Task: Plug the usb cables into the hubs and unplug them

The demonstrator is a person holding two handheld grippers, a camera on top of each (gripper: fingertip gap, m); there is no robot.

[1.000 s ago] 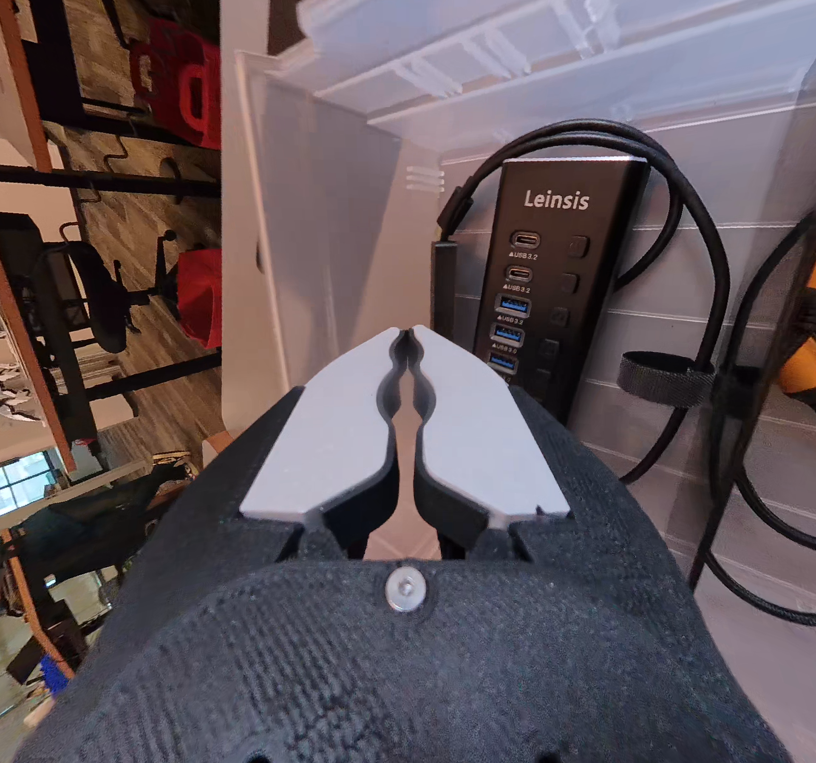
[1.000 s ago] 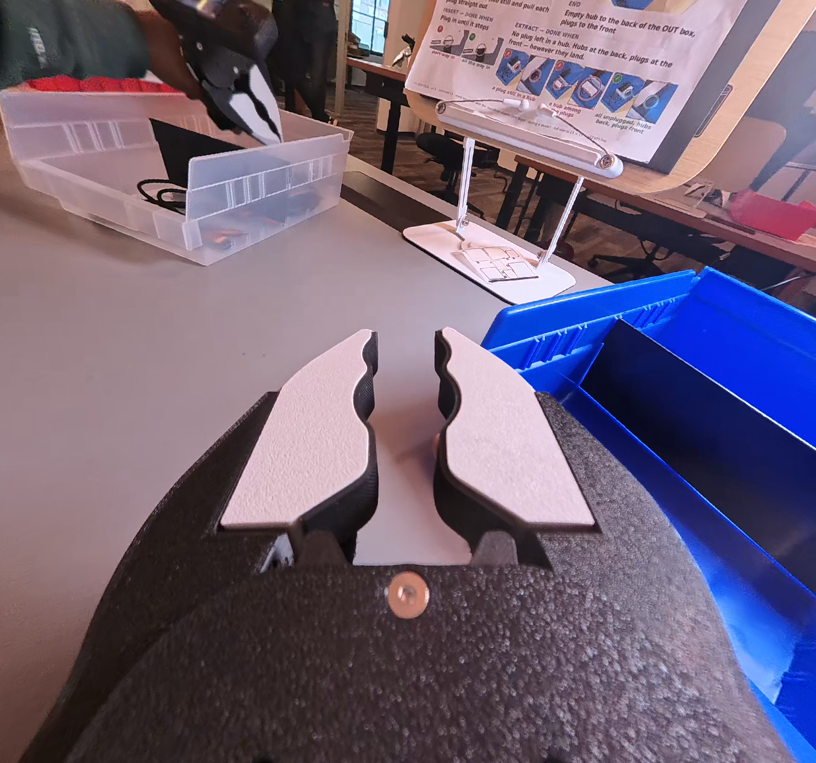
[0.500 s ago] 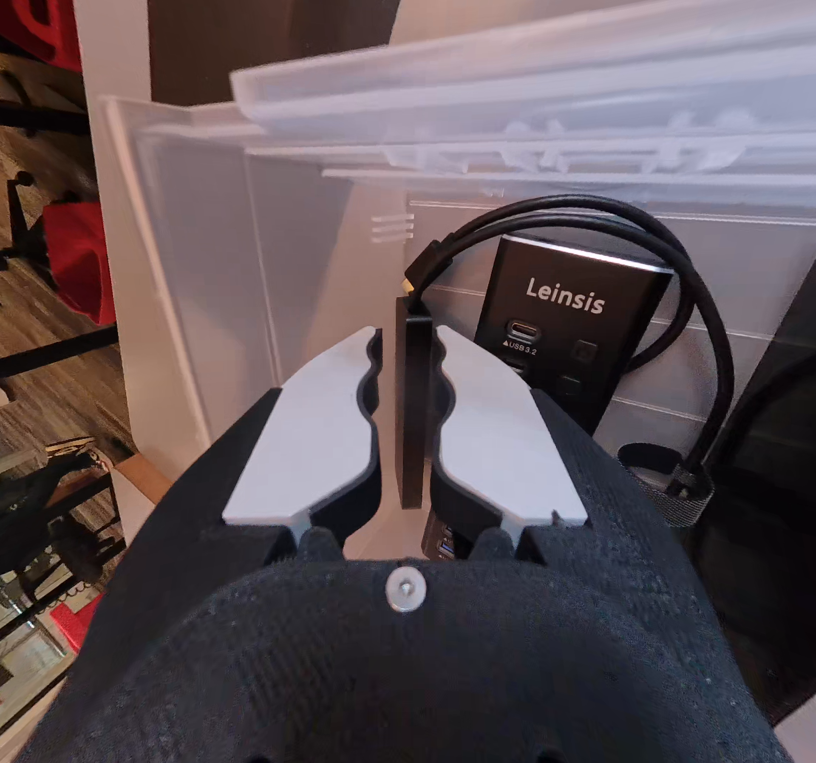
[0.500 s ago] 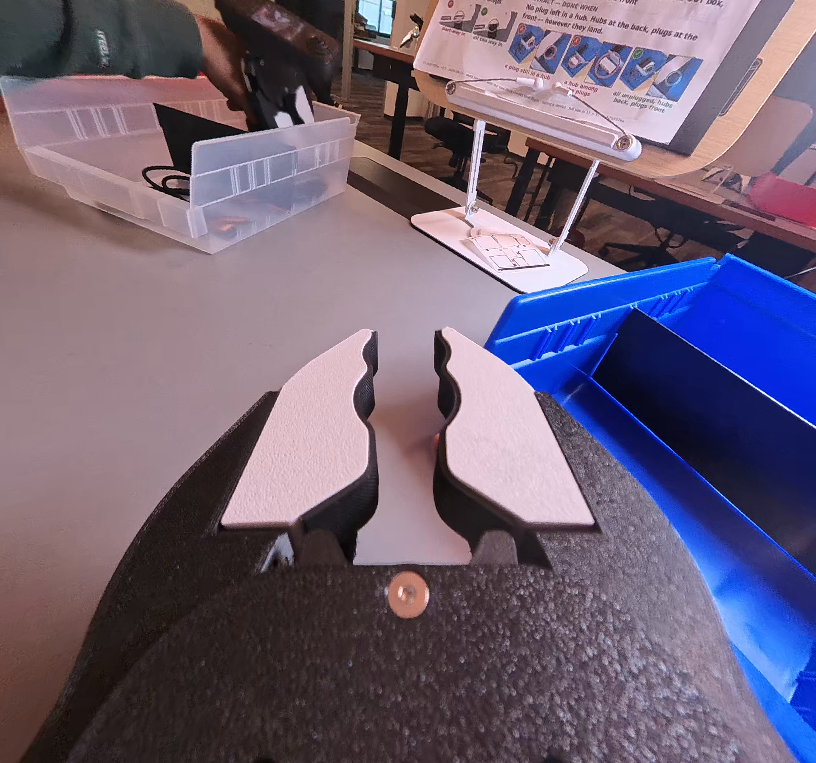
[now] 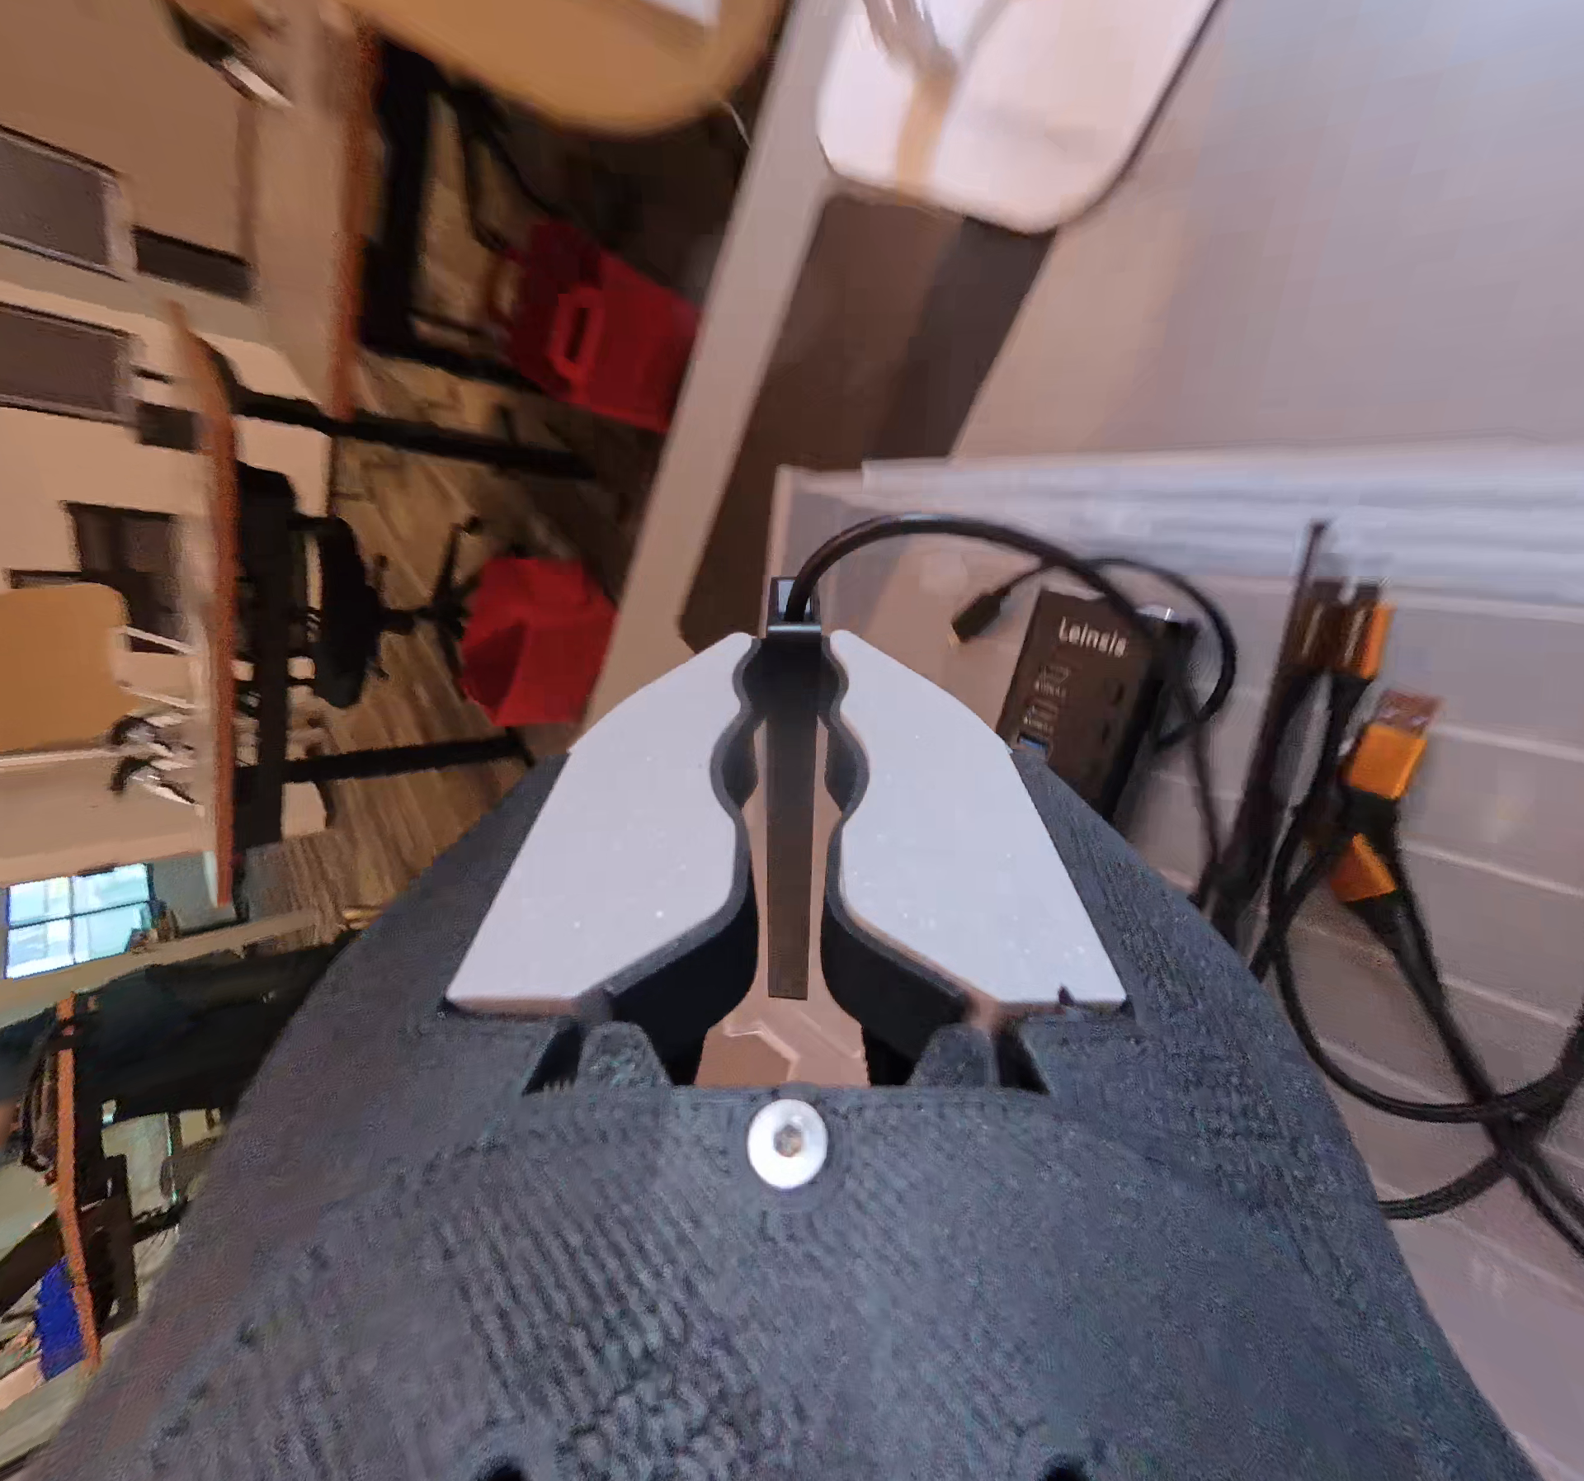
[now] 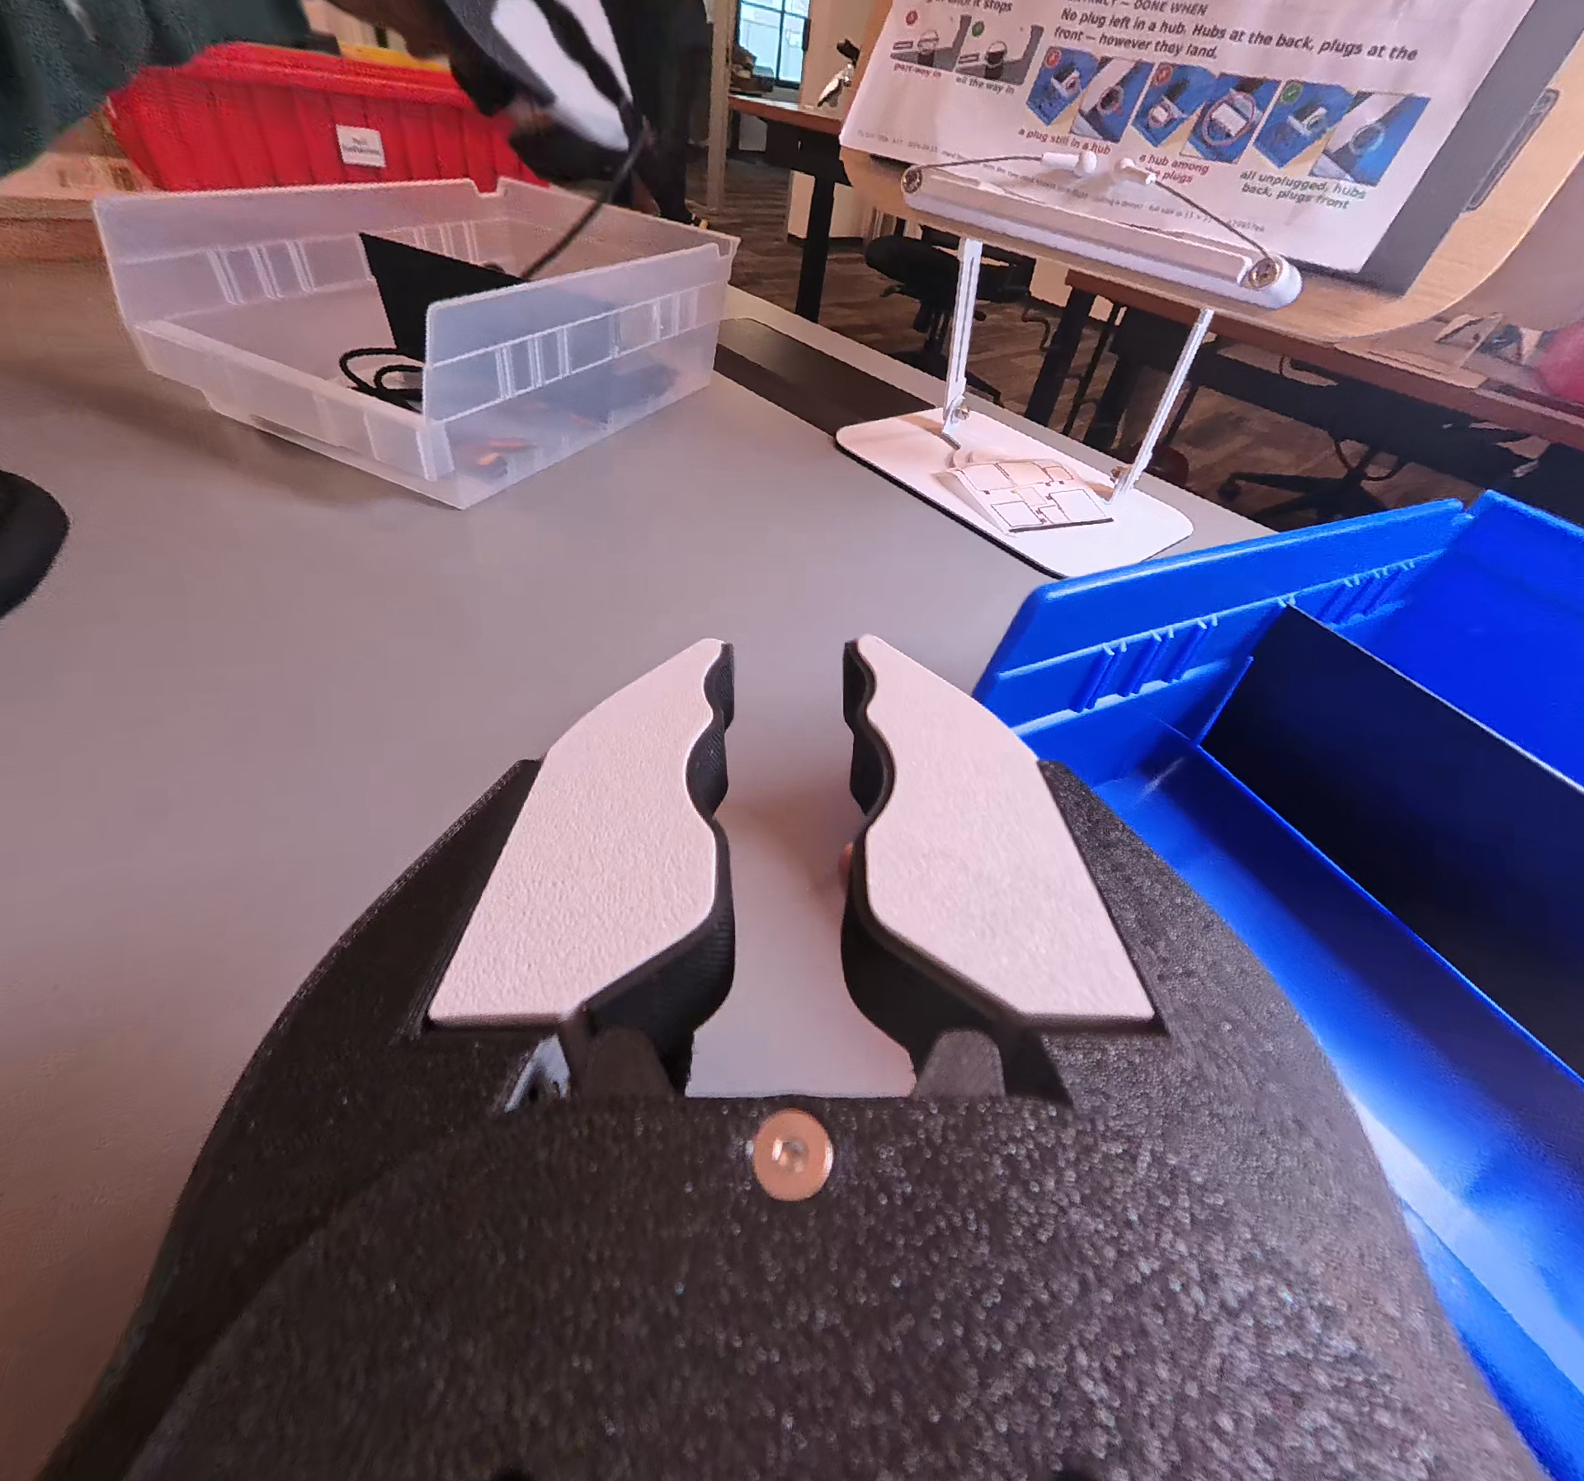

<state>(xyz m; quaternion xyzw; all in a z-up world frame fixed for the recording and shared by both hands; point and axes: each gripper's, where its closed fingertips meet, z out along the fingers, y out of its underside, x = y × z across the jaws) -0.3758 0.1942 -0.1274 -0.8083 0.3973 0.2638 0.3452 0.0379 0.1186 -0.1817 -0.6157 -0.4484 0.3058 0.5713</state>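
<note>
My left gripper (image 5: 789,651) is shut on a slim black hub (image 5: 787,840), held edge-on between the pads, above the clear bin (image 5: 1114,480). The hub's black cable (image 5: 900,531) loops from its tip down toward the bin. A second, wider black hub (image 5: 1089,711) and cables with orange plugs (image 5: 1380,745) lie in the bin. In the right wrist view the left gripper (image 6: 621,124) hangs over the clear bin (image 6: 566,351) with the cable (image 6: 583,223) trailing down. My right gripper (image 6: 789,668) is open and empty, low over the grey table (image 6: 429,668).
A blue bin (image 6: 1200,651) with a dark divider sits at the right gripper's right. A white stand (image 6: 1029,488) holding an instruction sheet is behind it. A red bin (image 6: 283,128) stands behind the clear bin. A person's green sleeve (image 6: 129,0) is at top left. Some 45 centimetres of space lies between my two pairs of fingers.
My left gripper has closed on the slim black hub and lifted it up out of the clear bin, cable trailing. The right gripper has stayed open and drifted slightly.
</note>
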